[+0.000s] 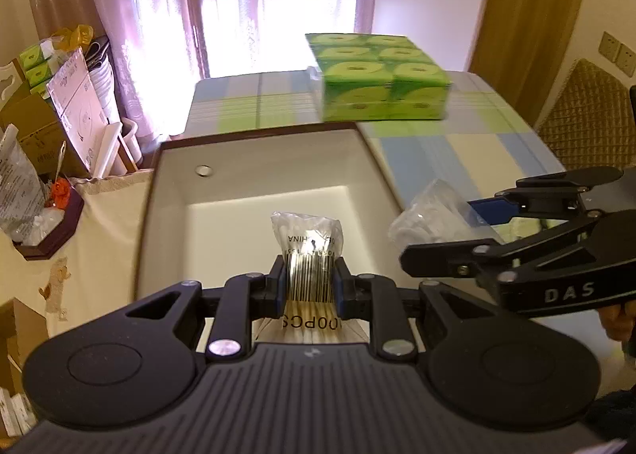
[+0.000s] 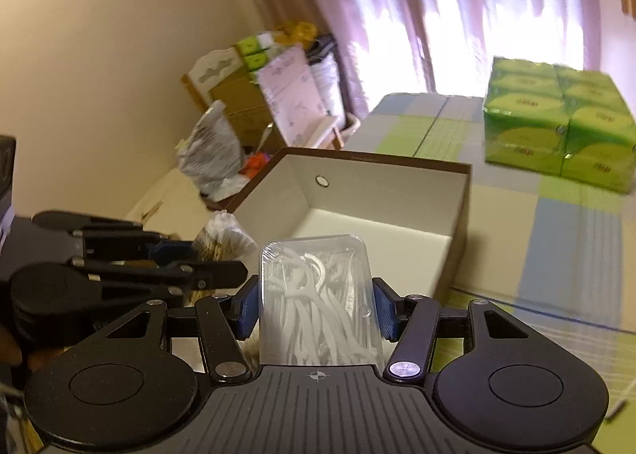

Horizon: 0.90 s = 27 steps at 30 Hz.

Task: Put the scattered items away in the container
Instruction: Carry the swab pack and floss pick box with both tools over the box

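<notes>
My left gripper (image 1: 309,287) is shut on a clear pack of cotton swabs (image 1: 308,251) with a barcode, held over the open brown-rimmed white box (image 1: 171,191). My right gripper (image 2: 316,307) is shut on a clear plastic box of white floss picks (image 2: 318,303), held just in front of the same box (image 2: 457,223). In the left wrist view the right gripper (image 1: 477,231) comes in from the right with the floss pack (image 1: 429,219) beside the box's right wall. In the right wrist view the left gripper (image 2: 187,259) holds the swabs (image 2: 222,239) at the box's left corner.
A green multipack of tissues (image 1: 377,76) stands on the checked tablecloth (image 1: 457,152) behind the box. Cartons, bags and a dark tray of clutter (image 1: 43,191) sit to the left. A wicker chair (image 1: 588,112) is at the right. Curtains hang behind.
</notes>
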Motion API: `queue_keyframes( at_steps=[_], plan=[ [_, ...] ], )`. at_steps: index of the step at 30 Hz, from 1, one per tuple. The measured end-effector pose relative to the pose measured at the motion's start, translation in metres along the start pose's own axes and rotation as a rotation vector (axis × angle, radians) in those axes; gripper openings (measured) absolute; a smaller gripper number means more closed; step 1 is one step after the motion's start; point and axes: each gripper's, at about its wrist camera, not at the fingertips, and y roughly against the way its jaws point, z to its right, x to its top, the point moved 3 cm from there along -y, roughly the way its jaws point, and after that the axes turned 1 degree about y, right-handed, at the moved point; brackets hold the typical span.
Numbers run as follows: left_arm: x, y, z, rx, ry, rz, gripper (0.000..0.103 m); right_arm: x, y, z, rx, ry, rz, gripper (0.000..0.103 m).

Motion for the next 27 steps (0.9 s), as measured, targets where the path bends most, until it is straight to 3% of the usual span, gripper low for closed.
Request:
queue_keyframes(
  at_steps=[10, 16, 27],
  plan=[
    [0.029, -0.079, -0.062, -0.023, -0.049, -0.093, 0.018, 0.025, -0.076, 0.017, -0.174, -0.017, -0.059, 0.059],
    [0.039, -0.123, -0.076, -0.080, -0.077, -0.138, 0.018, 0.034, -0.105, 0.035, -0.231, 0.005, -0.097, 0.059],
    [0.043, -0.180, -0.075, -0.053, -0.161, -0.202, 0.019, 0.040, -0.126, 0.041, -0.279, 0.145, -0.134, 0.059]
  ],
)
